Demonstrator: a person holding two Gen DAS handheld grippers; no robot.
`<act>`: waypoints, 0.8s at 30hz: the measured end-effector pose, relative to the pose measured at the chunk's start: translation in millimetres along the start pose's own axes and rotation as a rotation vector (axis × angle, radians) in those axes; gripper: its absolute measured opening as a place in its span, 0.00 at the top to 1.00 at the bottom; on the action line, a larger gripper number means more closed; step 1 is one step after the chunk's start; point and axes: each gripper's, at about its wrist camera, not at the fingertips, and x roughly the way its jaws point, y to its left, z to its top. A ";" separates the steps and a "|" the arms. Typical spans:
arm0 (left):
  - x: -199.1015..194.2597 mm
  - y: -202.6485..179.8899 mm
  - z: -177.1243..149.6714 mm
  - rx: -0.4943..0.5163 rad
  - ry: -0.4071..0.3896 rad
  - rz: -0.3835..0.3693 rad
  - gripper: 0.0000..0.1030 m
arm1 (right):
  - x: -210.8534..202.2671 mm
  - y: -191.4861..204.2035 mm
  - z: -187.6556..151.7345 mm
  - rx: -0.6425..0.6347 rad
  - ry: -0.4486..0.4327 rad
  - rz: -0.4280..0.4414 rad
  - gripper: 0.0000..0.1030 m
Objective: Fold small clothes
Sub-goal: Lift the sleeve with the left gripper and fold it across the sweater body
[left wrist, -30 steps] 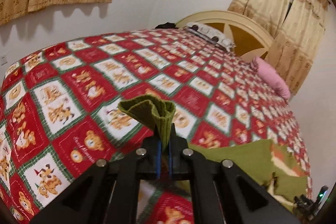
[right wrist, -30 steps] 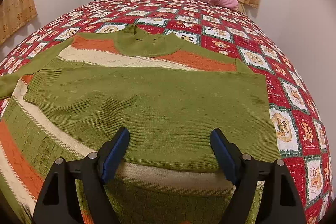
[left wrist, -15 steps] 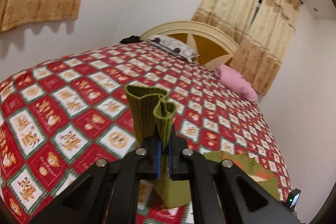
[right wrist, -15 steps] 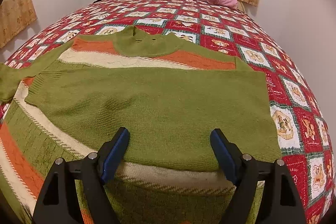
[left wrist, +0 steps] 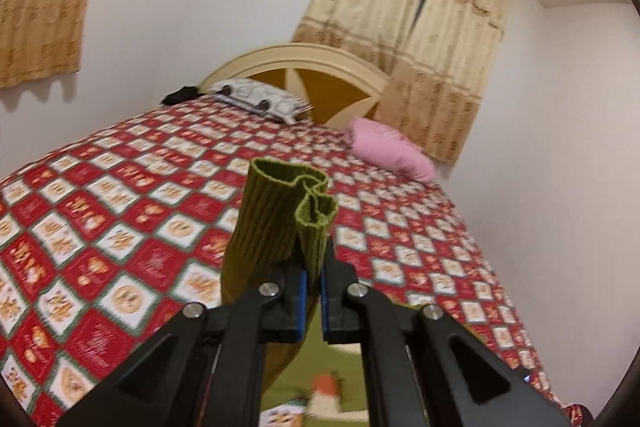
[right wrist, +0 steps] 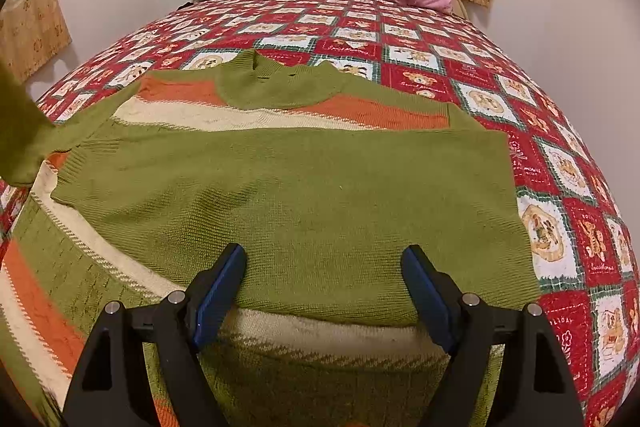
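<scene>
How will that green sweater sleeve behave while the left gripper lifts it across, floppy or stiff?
Likely floppy: below the left gripper the sleeve hangs in a curve, though its ribbed cuff stands up in short folds. Probably light, since a pinch near the cuff holds it. The knit sweater looks unlikely to slip on the bedspread.

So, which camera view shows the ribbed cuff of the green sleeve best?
The left wrist view: the ribbed cuff stands close to the lens, pinched in the left gripper. The right wrist view shows only a blurred green strip of that sleeve at its left edge.
</scene>
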 end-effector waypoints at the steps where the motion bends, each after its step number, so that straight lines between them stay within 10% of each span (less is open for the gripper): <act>1: 1.6 -12.0 3.5 0.011 -0.006 -0.019 0.95 | -0.2 0.2 0.1 -0.001 0.001 -0.001 0.22; 13: 36.1 -120.3 -7.7 0.108 0.046 -0.196 0.95 | -92.8 -35.6 -3.4 0.040 -0.150 0.124 0.22; 24: 102.6 -219.8 -108.9 0.214 0.175 -0.203 0.95 | -96.0 -81.8 -58.4 0.153 -0.111 0.099 0.22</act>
